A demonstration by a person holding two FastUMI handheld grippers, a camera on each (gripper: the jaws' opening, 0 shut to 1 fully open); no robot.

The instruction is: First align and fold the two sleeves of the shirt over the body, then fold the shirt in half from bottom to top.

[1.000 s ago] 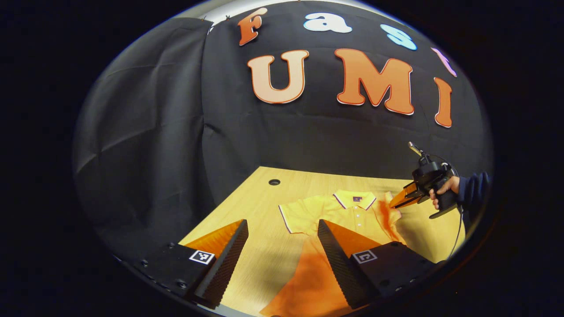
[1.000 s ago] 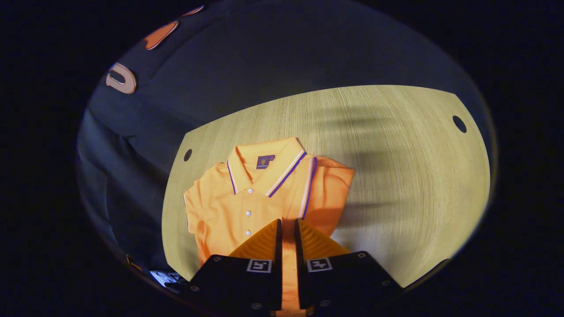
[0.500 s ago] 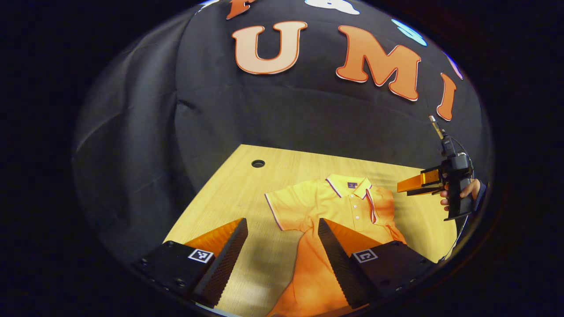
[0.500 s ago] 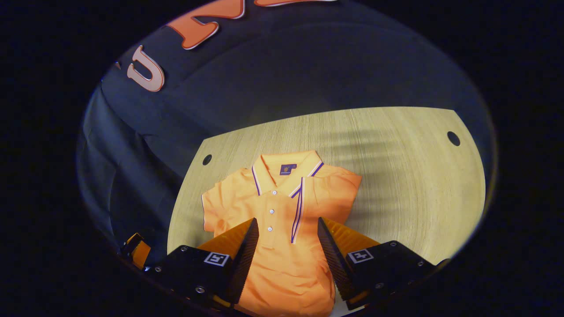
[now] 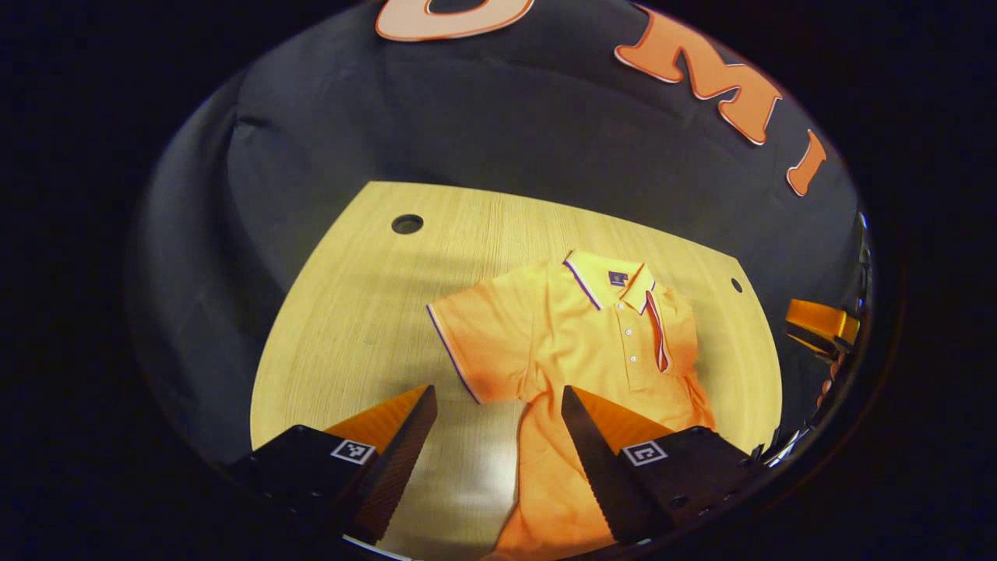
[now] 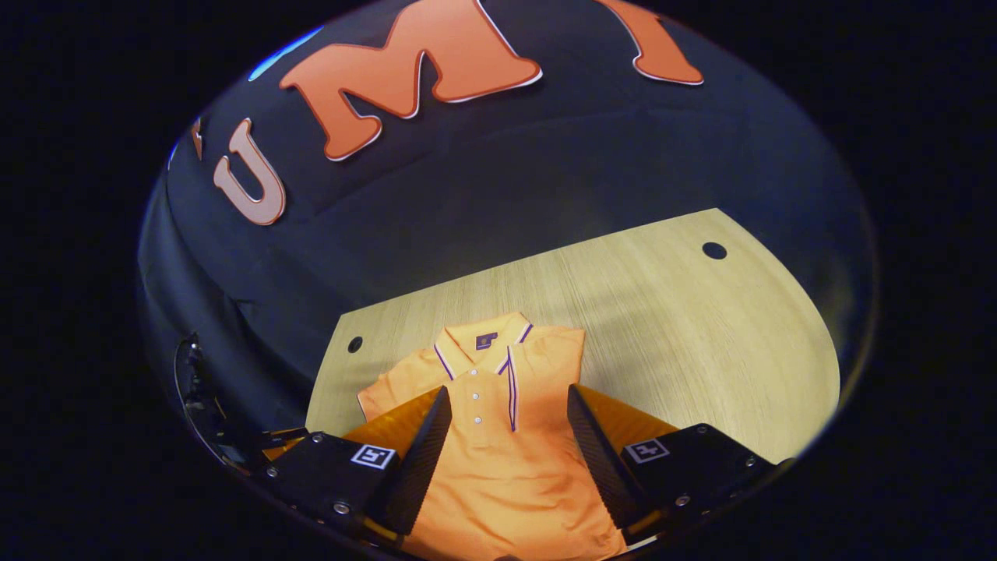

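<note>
Table (image 5: 350, 312) | shirt (image 5: 576, 335) right sleeve now folded | both hand-held grippers spread

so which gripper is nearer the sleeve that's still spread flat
Left. The left gripper hangs open just short of the flat sleeve. The right gripper, also open, sits over the shirt's body, on the folded side.

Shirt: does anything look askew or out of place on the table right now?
Nothing stands out. The shirt lies flat on the table, one sleeve folded over the body, the other sleeve still spread out. Both grippers hang open above it.
</note>
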